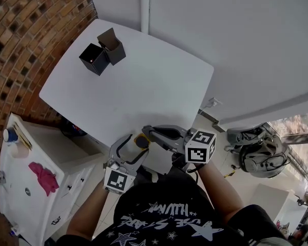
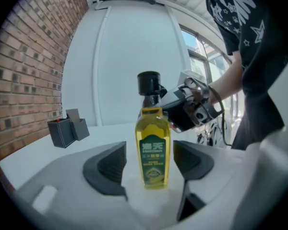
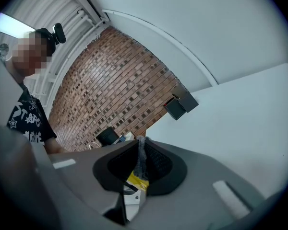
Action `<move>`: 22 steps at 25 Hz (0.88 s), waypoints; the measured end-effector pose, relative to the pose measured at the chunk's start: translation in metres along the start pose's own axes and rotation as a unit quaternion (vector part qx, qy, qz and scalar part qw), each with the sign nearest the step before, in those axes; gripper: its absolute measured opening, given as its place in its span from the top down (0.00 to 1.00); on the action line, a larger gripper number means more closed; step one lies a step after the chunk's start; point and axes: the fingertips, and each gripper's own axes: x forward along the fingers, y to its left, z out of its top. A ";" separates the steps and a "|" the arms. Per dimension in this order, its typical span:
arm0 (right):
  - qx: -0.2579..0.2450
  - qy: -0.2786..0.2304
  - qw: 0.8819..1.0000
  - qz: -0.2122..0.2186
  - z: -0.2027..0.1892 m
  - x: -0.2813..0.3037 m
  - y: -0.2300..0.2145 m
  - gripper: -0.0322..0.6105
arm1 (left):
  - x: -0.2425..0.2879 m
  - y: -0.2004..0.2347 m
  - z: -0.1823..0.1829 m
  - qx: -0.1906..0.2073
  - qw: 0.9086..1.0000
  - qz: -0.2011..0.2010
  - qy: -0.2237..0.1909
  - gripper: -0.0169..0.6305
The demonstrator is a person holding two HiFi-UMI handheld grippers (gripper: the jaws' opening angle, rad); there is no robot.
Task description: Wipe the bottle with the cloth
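A white table (image 1: 143, 86) fills the middle of the head view, its left side running along a red brick wall (image 1: 31, 35). Below the table's near left corner stands a white cabinet (image 1: 20, 209) with a pink rag (image 1: 43, 177) lying on its top.

Both grippers are held over the table's near edge. The left gripper (image 1: 137, 145) points across the table toward its far edge. Its jaws stand well apart with the bottle between them, and a clear gap shows on either side between the glass and the dark pads (image 2: 110, 166), so it grips nothing. The right gripper (image 1: 146, 131) reaches in from the right, its tips close to the bottle's neck. Its jaws are pressed together on a thin grey woven strip that seems to be the cloth (image 3: 140, 157). A yellow and white scrap shows just under that strip, too little of it in view to name.

Two black open boxes (image 1: 102, 53) sit touching each other near the table's far left corner, well apart from everything else.

The bottle (image 2: 153, 147) stands upright on the table just inside the near edge. It holds yellow oil, carries a green label and is closed with a black cap (image 2: 149, 83).
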 end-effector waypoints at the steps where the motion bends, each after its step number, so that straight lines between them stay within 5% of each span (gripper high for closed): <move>1: 0.001 0.004 1.000 0.002 -0.001 0.000 0.000 0.89 | -0.004 0.000 0.000 -0.006 1.000 0.008 0.001 0.50; 11: 0.033 0.016 0.999 0.005 -0.020 0.009 -0.017 0.89 | -0.043 0.009 0.010 -0.104 0.989 0.102 -0.015 0.50; 16: 0.076 0.012 0.997 -0.005 -0.034 0.014 -0.034 0.89 | -0.059 0.026 0.015 -0.127 0.981 0.146 -0.017 0.51; 22: 0.056 0.048 0.997 -0.023 -0.056 0.022 -0.049 0.89 | -0.071 0.039 0.014 -0.136 0.974 0.182 -0.014 0.54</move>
